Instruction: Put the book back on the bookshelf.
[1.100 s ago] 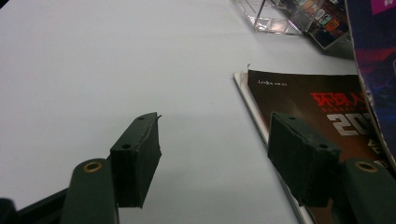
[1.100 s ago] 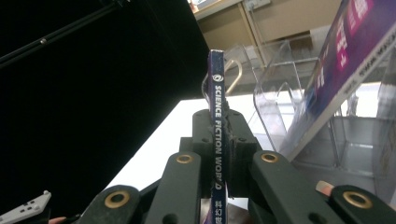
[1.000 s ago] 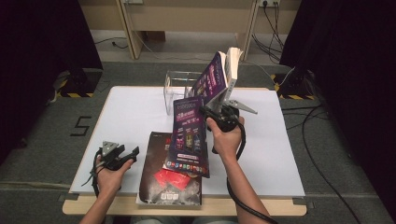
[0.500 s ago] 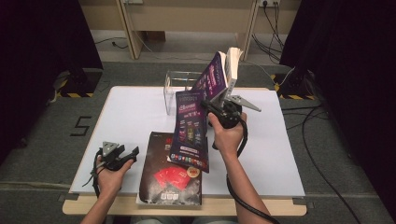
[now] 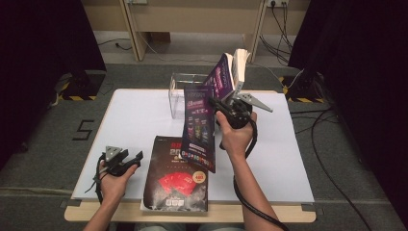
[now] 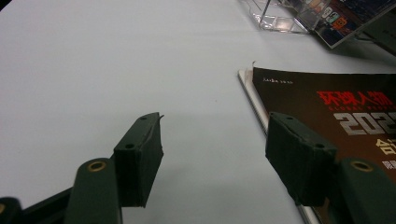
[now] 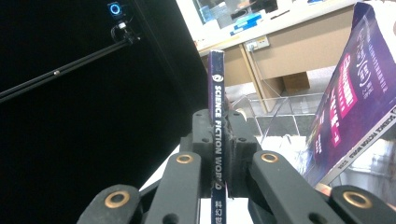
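My right gripper (image 5: 214, 102) is shut on the spine of a purple magazine (image 5: 198, 127), which hangs upright above the table. In the right gripper view that thin spine (image 7: 217, 112) stands clamped between the two pads of my right gripper (image 7: 218, 133). A dark magazine with red print (image 5: 175, 185) lies flat at the table's front edge. Beside its left edge my left gripper (image 5: 134, 157) rests low on the table, open. In the left gripper view, bare table shows between the jaws of my left gripper (image 6: 212, 149), and the dark magazine (image 6: 345, 116) lies to the right.
A clear acrylic stand (image 5: 179, 91) sits at the table's back middle, with another purple magazine (image 5: 222, 74) and a thick book (image 5: 240, 60) leaning in it. The white table (image 5: 134, 120) ends at the front in a wooden edge. Cables trail on the floor to the right.
My right gripper has risen with the purple magazine, whose lower edge now hangs higher over the dark magazine. The left gripper has not moved.
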A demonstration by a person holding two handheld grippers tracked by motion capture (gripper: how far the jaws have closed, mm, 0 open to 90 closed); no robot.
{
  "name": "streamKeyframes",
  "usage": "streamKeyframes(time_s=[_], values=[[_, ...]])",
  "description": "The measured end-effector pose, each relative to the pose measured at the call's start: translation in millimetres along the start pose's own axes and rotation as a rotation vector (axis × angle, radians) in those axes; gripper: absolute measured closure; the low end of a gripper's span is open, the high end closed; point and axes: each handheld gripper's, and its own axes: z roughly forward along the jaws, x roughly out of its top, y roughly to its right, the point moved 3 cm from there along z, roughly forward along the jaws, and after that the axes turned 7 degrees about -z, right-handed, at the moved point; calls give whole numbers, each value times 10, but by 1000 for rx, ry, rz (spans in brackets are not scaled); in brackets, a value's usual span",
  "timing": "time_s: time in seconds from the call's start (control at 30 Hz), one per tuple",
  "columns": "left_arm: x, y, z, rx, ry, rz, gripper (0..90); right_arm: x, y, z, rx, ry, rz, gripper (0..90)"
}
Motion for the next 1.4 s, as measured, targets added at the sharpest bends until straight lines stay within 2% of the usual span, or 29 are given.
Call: streamKeyframes(time_s=[0.7, 1.4], values=[[-1, -2, 7, 4, -6, -1, 361, 207, 40, -8, -33, 72, -4, 848], [-2, 1, 8, 5, -5, 1, 362, 437, 95, -2, -53, 132, 13, 848]])
